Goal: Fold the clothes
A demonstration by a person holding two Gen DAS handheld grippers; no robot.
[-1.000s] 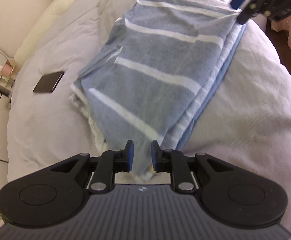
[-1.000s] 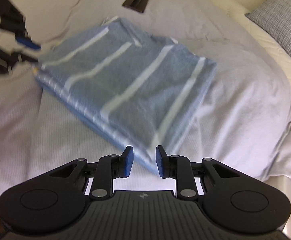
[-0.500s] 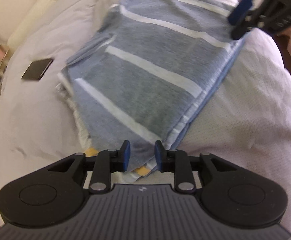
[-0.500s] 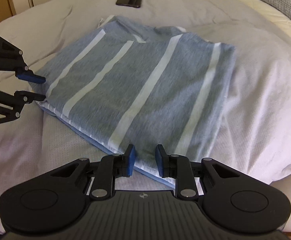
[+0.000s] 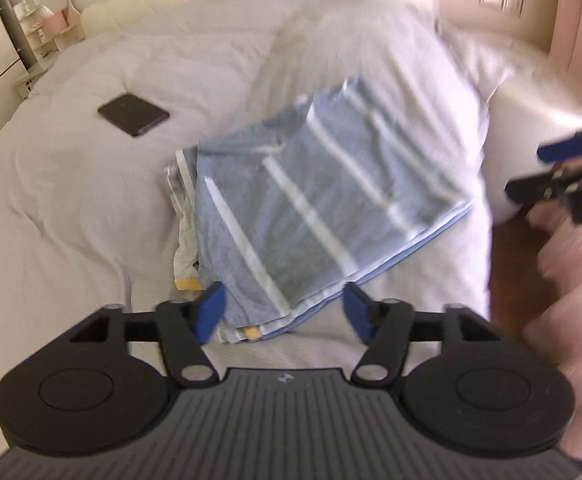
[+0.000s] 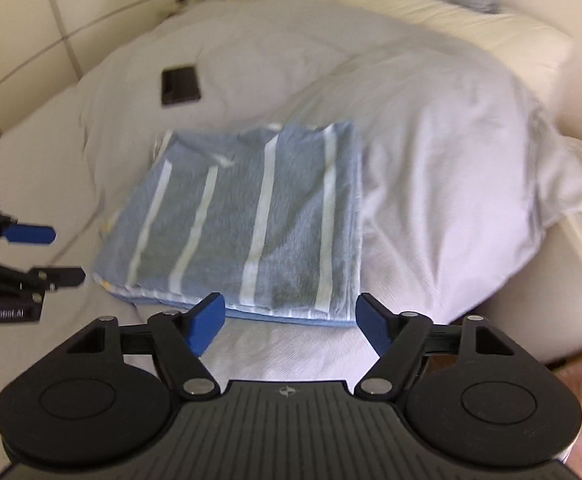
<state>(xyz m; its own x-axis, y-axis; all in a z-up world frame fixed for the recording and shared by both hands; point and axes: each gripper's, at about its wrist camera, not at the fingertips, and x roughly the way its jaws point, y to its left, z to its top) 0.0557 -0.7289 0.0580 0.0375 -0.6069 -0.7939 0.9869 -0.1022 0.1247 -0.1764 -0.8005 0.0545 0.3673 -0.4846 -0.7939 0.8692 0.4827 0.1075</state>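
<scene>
L gripper (image 5: 283, 312): jaws wide, just been opening, nothing between pads, clear above near corner of folded blue white-striped garment (image 5: 319, 200). R gripper (image 6: 291, 320): same, jaws wide after just opening, empty, above garment's near edge, no contact seen. Garment flat and folded on white duvet (image 6: 431, 152) mid-bed, layers stacked w/ pale edges showing at one side; dark phone (image 5: 133, 114) on duvet, well apart; frames blurred.

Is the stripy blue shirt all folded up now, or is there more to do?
Looks mostly done: the striped blue garment lies in a flat folded stack on the white duvet. Nothing is in hand: the left gripper and right gripper have just been opening and are empty. Left: maybe tucking the pale edges sticking out.
</scene>
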